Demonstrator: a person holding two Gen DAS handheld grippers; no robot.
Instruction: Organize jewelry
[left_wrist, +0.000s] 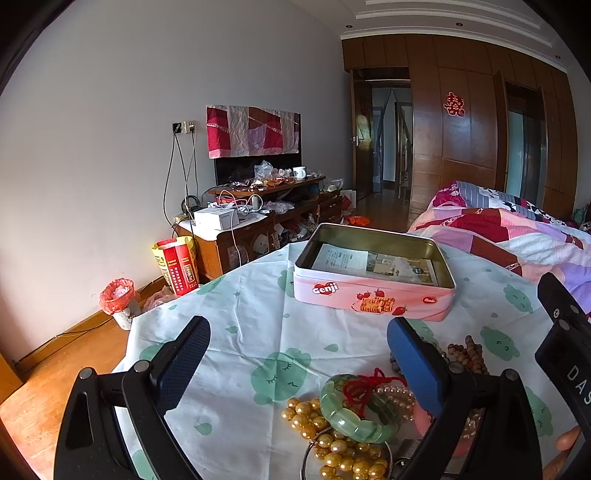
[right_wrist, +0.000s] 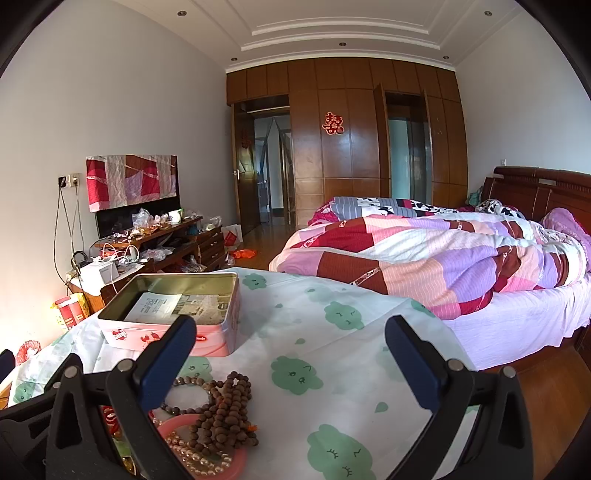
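Note:
A pile of jewelry lies on the table near me. In the left wrist view I see a green jade bracelet (left_wrist: 360, 410) with a red cord, a gold bead necklace (left_wrist: 332, 443), pearls and brown wooden beads (left_wrist: 469, 354). An open pink Genji tin (left_wrist: 373, 273) with a paper inside stands further back. My left gripper (left_wrist: 299, 343) is open and empty above the pile. In the right wrist view, brown wooden beads (right_wrist: 225, 410) and a pink bangle (right_wrist: 236, 459) lie at lower left. My right gripper (right_wrist: 291, 347) is open and empty. The tin (right_wrist: 173, 314) stands to its left.
The table has a white cloth with green cloud prints (right_wrist: 332, 369). A bed with a patchwork quilt (right_wrist: 443, 251) is right of it. A cluttered wooden TV cabinet (left_wrist: 258, 218), a red bin (left_wrist: 120, 302) and a gift bag (left_wrist: 177, 264) stand by the left wall.

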